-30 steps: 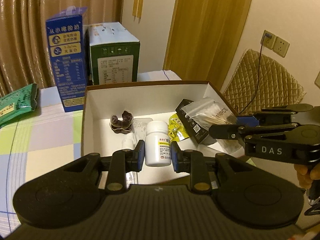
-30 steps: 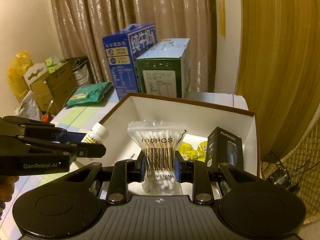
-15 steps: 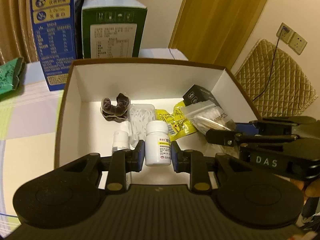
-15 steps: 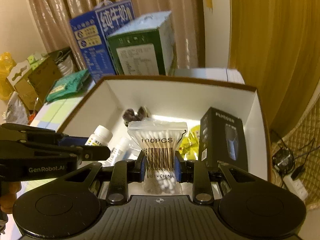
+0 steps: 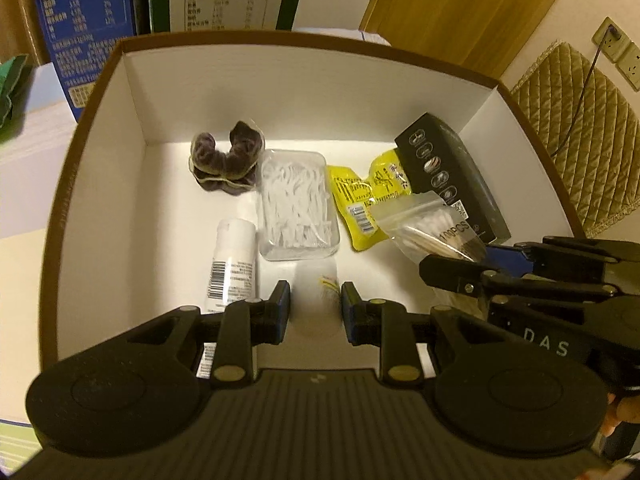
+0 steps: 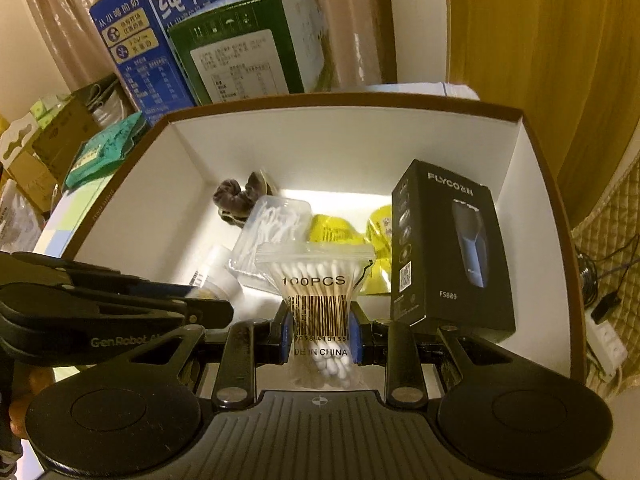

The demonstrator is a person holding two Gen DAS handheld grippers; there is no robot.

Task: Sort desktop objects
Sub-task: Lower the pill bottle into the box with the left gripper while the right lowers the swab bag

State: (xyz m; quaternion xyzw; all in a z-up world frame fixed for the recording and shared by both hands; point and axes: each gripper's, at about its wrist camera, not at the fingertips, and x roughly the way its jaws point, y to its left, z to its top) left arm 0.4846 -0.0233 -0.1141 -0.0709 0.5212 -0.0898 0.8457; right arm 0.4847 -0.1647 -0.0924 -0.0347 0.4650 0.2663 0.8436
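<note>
Cotton-swab bag [image 6: 318,292] marked 100PCS, clear w/ barcode, pinched at its waist by right gripper [image 6: 319,334], held over white box [image 6: 532,216] interior, left gripper [image 5: 315,312] jaws around blurred white pill bottle [image 5: 316,296], contact unclear, black shaver box [image 6: 448,248] just right of bag.

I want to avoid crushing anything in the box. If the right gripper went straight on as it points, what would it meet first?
Probably the clear plastic box of white floss picks, just beyond the cotton swab bag held by the right gripper; depth is uncertain.
</note>
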